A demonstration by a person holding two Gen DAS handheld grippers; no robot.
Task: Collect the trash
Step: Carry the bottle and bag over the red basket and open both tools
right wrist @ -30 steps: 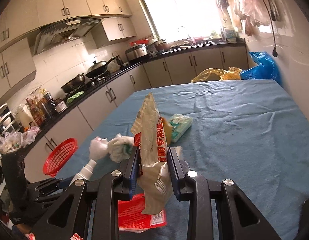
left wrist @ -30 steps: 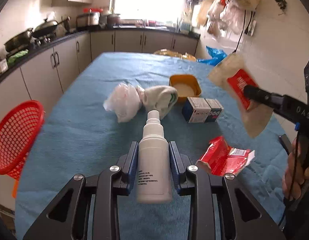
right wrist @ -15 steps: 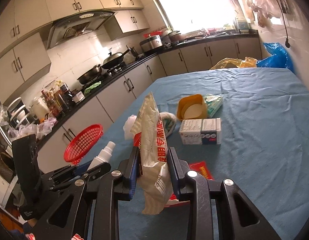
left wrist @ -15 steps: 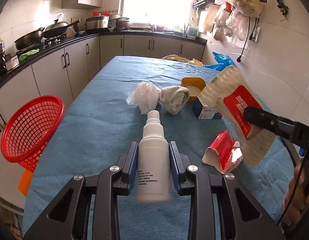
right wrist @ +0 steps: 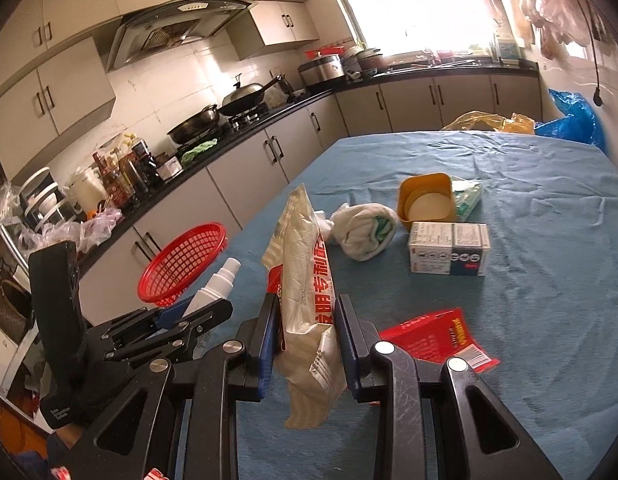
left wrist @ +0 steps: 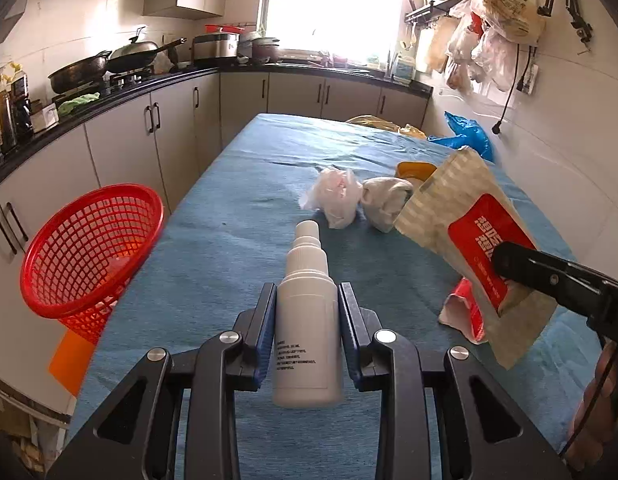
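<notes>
At the left edge of the left wrist view the red basket (left wrist: 91, 252) is seen beyond the table's edge. At lower centre the white spray bottle (left wrist: 308, 320), a rigid, smooth, probably light plastic thing best held across its body, is clamped between the closed-in jaws of the left gripper (left wrist: 308, 312). In the right wrist view, lower centre, the thin, crinkly beige-and-red wrapper (right wrist: 303, 292), judged light and floppy, is pinched near its lower half by the right gripper (right wrist: 307, 336), above the blue-clothed table (right wrist: 549, 300).

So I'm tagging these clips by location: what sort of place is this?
A home kitchen, most likely. A gas stove with woks sits under a range hood, cabinets line the walls below a dark counter, and bottles of oil and sauce crowd the counter.
</notes>
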